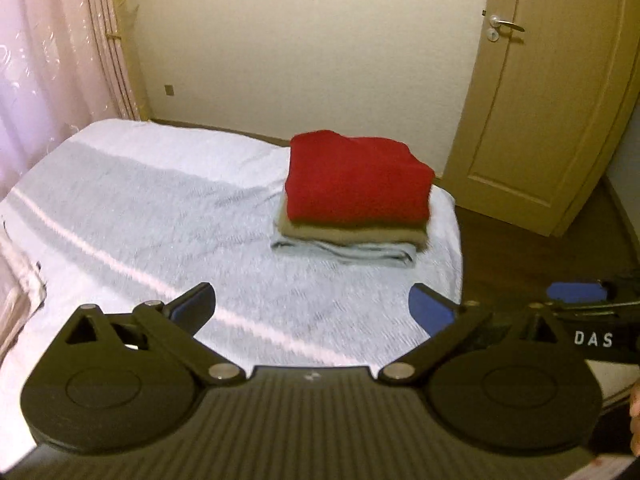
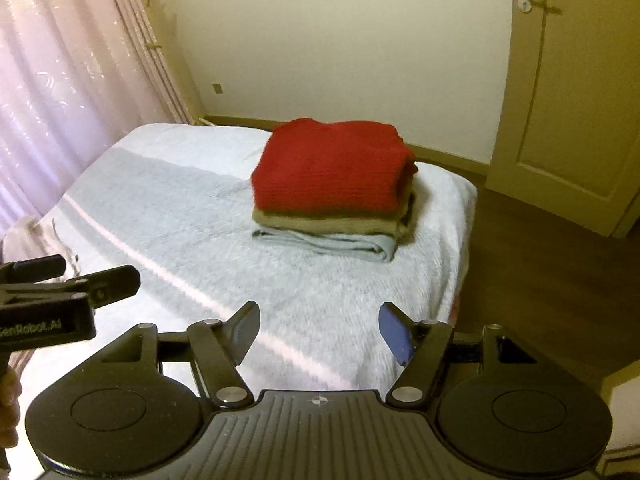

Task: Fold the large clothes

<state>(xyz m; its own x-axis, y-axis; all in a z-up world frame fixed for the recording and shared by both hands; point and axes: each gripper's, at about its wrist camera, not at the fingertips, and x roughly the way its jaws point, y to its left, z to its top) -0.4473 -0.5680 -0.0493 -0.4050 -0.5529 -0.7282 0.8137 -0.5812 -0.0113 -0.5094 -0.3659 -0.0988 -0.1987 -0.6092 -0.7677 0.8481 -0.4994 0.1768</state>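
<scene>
Three folded garments are stacked on the bed's far right part: a red sweater (image 1: pixel 356 180) (image 2: pixel 330 168) on top, a tan one (image 1: pixel 352 234) (image 2: pixel 328 222) under it, a pale grey one (image 1: pixel 344 252) (image 2: pixel 326 244) at the bottom. My left gripper (image 1: pixel 312 306) hovers open above the bed, well short of the stack, nothing between its fingers. My right gripper (image 2: pixel 318 332) is open too and equally empty, facing the stack from nearer the bed's right side. Each gripper shows at the edge of the other's view: right gripper (image 1: pixel 580 298), left gripper (image 2: pixel 80 280).
The bed (image 1: pixel 160 220) (image 2: pixel 160 216) has a white and grey textured cover. Pink curtains (image 1: pixel 48 60) (image 2: pixel 72 60) hang on the left. A closed door (image 1: pixel 540 100) (image 2: pixel 568 100) stands at the right, with dark wooden floor (image 2: pixel 540 280) beside the bed. A hand (image 2: pixel 10 392) holds the left gripper.
</scene>
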